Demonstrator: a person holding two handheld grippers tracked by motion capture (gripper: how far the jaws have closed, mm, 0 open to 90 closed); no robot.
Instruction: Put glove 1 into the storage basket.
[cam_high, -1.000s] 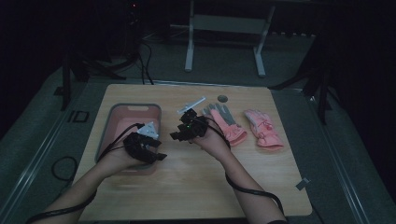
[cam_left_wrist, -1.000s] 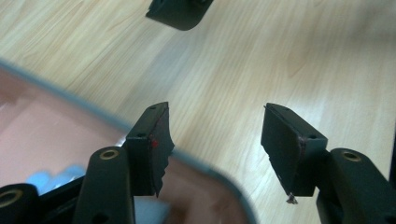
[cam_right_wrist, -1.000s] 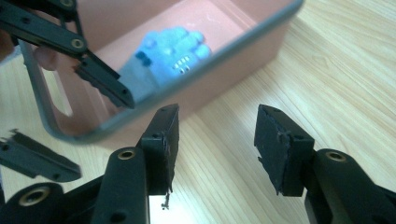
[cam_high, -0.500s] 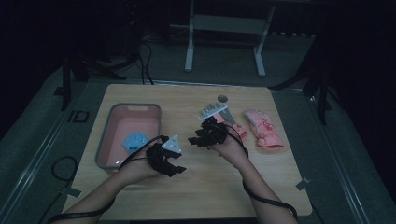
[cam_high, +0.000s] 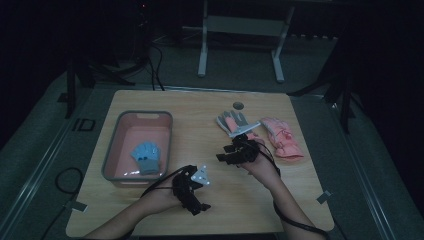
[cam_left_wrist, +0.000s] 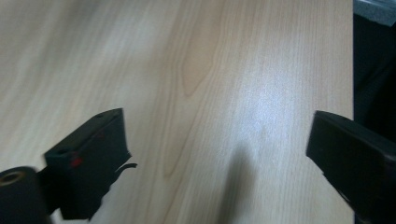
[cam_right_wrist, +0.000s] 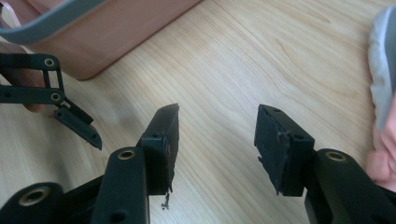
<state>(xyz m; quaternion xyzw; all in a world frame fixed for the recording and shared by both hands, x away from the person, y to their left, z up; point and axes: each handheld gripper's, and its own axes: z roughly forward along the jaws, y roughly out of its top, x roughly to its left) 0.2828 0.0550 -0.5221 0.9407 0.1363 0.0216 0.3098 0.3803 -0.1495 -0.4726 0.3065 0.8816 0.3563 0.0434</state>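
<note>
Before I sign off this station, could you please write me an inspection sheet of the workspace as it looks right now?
Surface: wooden table, bare between the grippers.
Job's things: blue glove lies inside the pink bin; grey glove and pink glove lie flat on the table, to the right of the bin.
Clutter: small round dark thing near the far edge, too small to identify.
Grippers: left gripper has just been opening, jaws wide, nothing between them; right gripper open, nothing between its jaws.
Cables: one trails from each gripper along the forearm; more lie on the floor to the left.
Surroundings: dark room, a metal stand behind the table.
</note>
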